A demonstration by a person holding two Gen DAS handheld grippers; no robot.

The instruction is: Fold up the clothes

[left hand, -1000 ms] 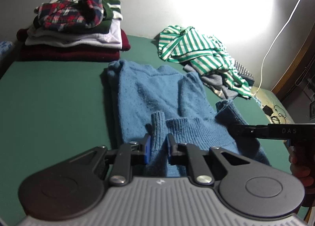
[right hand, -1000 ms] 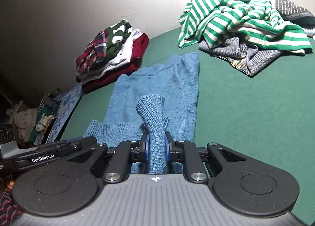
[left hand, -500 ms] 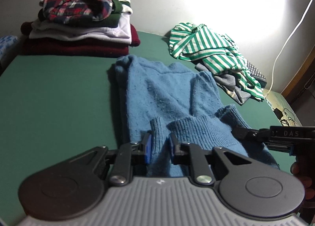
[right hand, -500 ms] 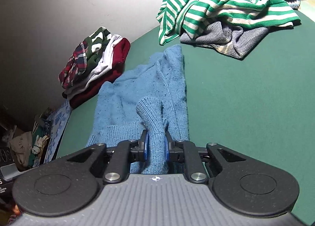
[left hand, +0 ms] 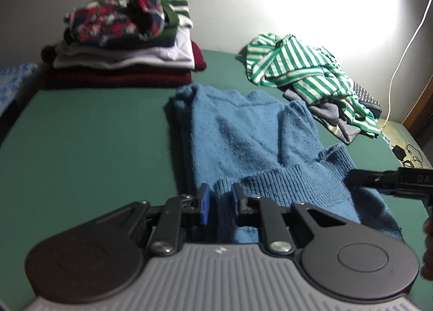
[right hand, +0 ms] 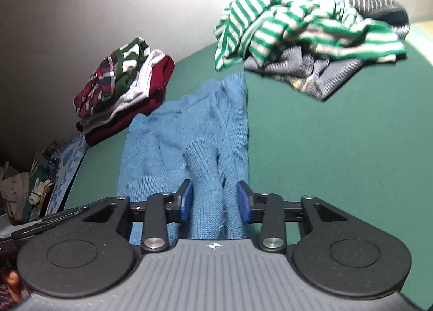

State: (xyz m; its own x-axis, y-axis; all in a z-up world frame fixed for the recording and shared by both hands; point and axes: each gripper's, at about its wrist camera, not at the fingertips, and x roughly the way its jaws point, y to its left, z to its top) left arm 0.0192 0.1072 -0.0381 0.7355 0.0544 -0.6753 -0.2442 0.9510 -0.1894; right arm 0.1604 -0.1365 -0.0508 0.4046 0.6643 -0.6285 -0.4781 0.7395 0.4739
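Pinching the ribbed hem, the left claw holds the blue sweater at its near edge; the right claw has just been opening, its pads clear of the hem fold between them. The sweater's long axis runs away from both claws across the green counter, toward the folded stack.

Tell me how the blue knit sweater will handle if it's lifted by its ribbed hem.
The blue sweater will probably go floppy and sag: its hem already bunches between the left tool. The thick knit suggests moderate weight. It likely won't slip, since the ribbed fabric looks grippy; the right tool has just been opening around it.
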